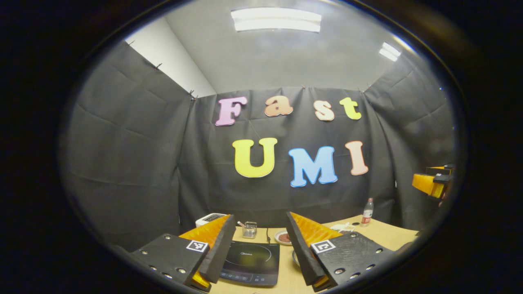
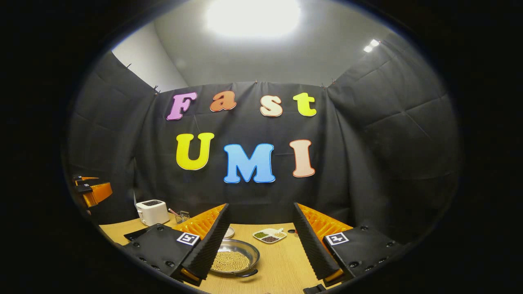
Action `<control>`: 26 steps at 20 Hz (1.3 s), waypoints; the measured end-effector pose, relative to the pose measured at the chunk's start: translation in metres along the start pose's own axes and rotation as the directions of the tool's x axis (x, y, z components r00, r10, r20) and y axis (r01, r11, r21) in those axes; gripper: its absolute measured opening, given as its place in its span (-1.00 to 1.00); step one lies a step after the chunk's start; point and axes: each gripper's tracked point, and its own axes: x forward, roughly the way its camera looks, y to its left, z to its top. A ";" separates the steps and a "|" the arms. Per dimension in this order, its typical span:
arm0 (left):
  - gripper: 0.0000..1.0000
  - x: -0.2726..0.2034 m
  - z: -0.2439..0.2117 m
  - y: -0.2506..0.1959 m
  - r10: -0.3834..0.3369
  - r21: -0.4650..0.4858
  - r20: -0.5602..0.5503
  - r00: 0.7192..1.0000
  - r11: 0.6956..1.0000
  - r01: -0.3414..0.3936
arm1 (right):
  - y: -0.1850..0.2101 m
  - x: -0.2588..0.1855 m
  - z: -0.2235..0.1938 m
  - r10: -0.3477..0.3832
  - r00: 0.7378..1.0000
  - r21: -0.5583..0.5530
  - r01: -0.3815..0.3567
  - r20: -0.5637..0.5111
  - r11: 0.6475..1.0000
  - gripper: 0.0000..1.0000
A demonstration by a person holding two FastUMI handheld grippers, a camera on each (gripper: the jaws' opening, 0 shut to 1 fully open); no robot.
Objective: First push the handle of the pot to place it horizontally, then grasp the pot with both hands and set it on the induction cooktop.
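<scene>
Both grippers, left gripper and right gripper, are being held wide apart above the wooden table; the round metal pot of beans is being framed beside the flat black induction cooktop.

Black cloth walls close in the booth on the left, far and right sides, pinned up along their top edge. Above them a grey ceiling carries a long bright light panel. A pale wooden counter lies below.
</scene>
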 end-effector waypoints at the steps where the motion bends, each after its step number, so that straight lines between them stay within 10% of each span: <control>1: 0.52 -0.001 0.000 0.001 0.002 0.000 0.000 1.000 1.000 -0.002 | -0.001 0.001 0.000 -0.001 1.000 0.003 0.001 -0.001 1.000 0.92; 15: 0.46 0.006 0.000 0.023 0.008 0.014 0.000 1.000 1.000 -0.008 | 0.016 0.011 -0.006 0.000 1.000 0.002 0.000 -0.017 1.000 0.81; 26: 0.46 0.022 -0.007 0.067 0.000 -0.001 0.018 1.000 1.000 0.000 | 0.063 0.019 -0.008 0.011 1.000 -0.030 -0.012 -0.011 0.999 -1.00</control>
